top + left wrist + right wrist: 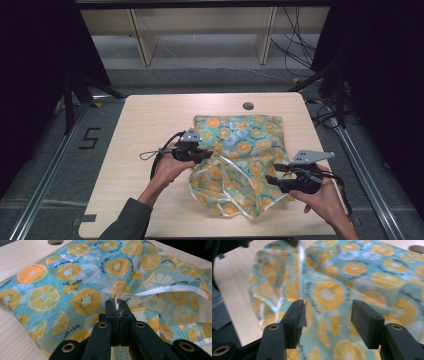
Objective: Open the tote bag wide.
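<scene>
Left hand-held gripper (pixel 117 305) pinches cloth (pixel 82 277) hem; high view seemingly hides this

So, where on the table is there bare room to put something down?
Bare wood lies left of the fruit-print cloth, from the left gripper to the table edge, and along the far edge around the round hole. The near right is crowded: bunched cloth and the right gripper.

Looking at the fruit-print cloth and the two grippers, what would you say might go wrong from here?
The left gripper is shut on only the white hem of the cloth, so a pull might slip it free. The right gripper stands open with cloth between its jaws but unpinched, so that side may sag or bunch. Lifted folds could drag the flat part askew on the table.
</scene>
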Demonstrator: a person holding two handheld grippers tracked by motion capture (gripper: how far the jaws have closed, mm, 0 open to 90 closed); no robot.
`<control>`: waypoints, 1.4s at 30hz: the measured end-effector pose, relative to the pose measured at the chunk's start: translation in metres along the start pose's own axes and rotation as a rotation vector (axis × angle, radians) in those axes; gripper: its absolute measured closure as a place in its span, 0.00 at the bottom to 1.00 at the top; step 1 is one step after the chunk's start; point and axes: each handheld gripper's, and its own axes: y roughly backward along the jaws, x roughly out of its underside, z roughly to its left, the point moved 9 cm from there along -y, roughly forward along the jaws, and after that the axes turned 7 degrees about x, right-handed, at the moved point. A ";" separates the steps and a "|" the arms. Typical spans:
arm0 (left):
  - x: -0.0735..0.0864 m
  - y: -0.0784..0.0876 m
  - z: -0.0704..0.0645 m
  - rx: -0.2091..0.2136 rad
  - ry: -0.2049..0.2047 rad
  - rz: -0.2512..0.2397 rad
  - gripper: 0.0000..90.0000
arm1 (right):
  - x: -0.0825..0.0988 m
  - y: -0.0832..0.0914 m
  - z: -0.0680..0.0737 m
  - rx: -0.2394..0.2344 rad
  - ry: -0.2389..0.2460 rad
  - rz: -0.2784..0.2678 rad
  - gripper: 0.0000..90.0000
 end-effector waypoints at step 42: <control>0.011 0.023 -0.080 0.025 -0.293 0.159 0.54 | -0.069 -0.129 -0.076 0.078 -0.027 0.134 1.00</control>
